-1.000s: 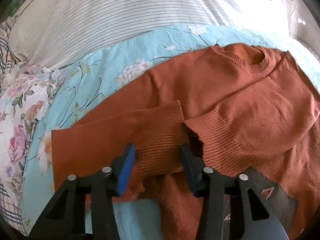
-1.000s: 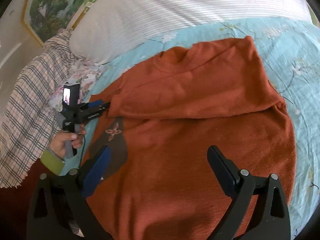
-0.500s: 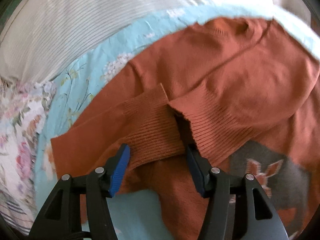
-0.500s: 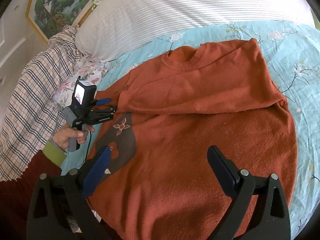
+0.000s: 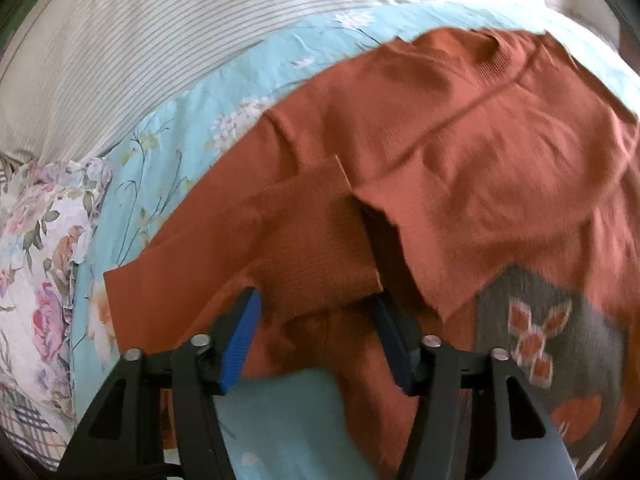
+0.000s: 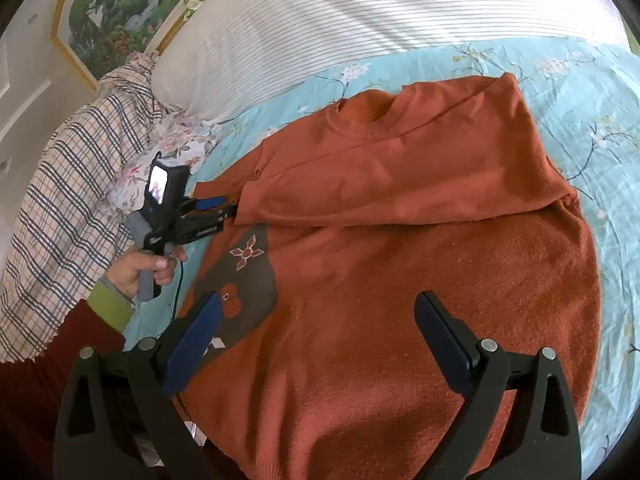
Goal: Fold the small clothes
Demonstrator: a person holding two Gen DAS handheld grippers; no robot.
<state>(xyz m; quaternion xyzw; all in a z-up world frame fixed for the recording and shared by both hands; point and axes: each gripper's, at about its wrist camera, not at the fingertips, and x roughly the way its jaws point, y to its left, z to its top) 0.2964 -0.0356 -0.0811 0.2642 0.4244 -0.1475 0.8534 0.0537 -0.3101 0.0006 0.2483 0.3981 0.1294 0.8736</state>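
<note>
Early in the fold, judging by how things lie. Orange sweater (image 6: 420, 280) spread face up on the bed (image 6: 580, 92), collar toward the striped pillow (image 6: 360, 28), hem toward the camera. 2 sleeves (image 6: 400, 184) already brought across the chest, cuffs meeting near the middle-left of the body, as seen in the left wrist view (image 5: 312, 248). Brown patch with a flower motif (image 6: 248, 276) exposed on the lower front, not yet covered.

Left hand-held gripper (image 5: 316, 320) hovering low over the ribbed cuff, fingers apart on either side of it, not closed on the cloth; picture blurred, so actual contact hard to judge. Same tool visible from the right wrist view (image 6: 208, 216), held in a hand (image 6: 140, 268) at the sweater's left edge.

Right hand-held gripper (image 6: 316, 344) above the lower body of the sweater, fingers wide apart, nothing between them, apparently clear of the fabric.

Done so far: sleeves tucked in, body reasonably flat. Left to do, by the look of it: sides perhaps folded inward, then hem brought up toward the collar to make a compact packet. No other small clothes in sight to tell how many remain.

Around the bed: plaid blanket (image 6: 60, 184), floral cloth (image 5: 36, 260), framed painting (image 6: 116, 4) on the wall.
</note>
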